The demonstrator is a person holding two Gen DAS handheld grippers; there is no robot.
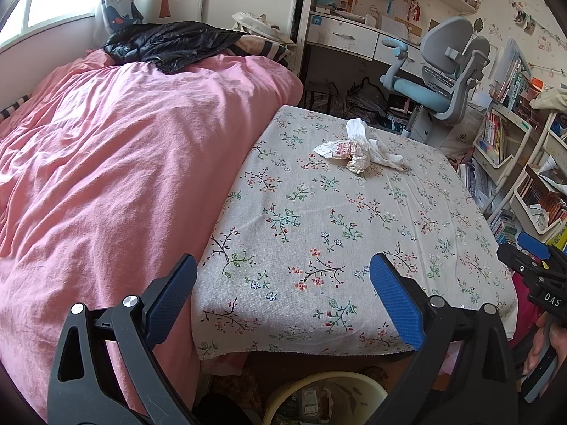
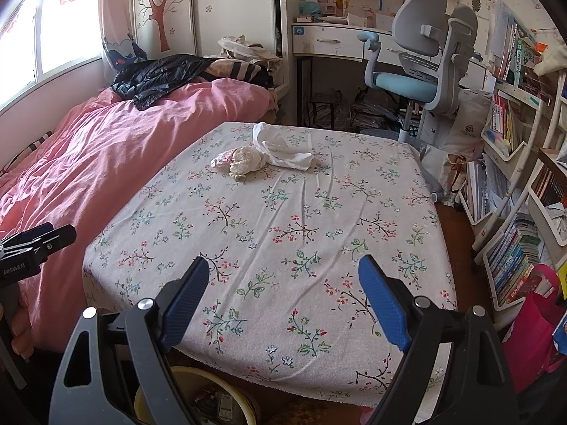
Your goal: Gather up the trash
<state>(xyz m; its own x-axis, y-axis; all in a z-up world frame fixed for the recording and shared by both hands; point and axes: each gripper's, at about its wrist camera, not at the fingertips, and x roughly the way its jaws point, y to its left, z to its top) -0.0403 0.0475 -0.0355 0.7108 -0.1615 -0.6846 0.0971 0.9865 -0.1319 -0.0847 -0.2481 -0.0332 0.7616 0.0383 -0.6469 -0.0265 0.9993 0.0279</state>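
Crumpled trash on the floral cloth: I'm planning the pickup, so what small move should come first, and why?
Probably reach the right gripper forward toward the crumpled trash. Both grippers hang over the table's near edge, jaws open and empty, and the trash lies at the far end, with a bin below the near edge.

A matt woven floral cloth (image 2: 269,233) covers the worktop. On it lies crumpled white paper trash (image 2: 262,156), thin and creased. Each tool, left (image 1: 283,294) and right (image 2: 283,301), has matt black plastic arms, textured blue pads and shiny metal rivets. The bed's pink quilt (image 1: 106,163) is soft, wrinkled cotton; a glossy black jacket (image 1: 166,42) rests on it.
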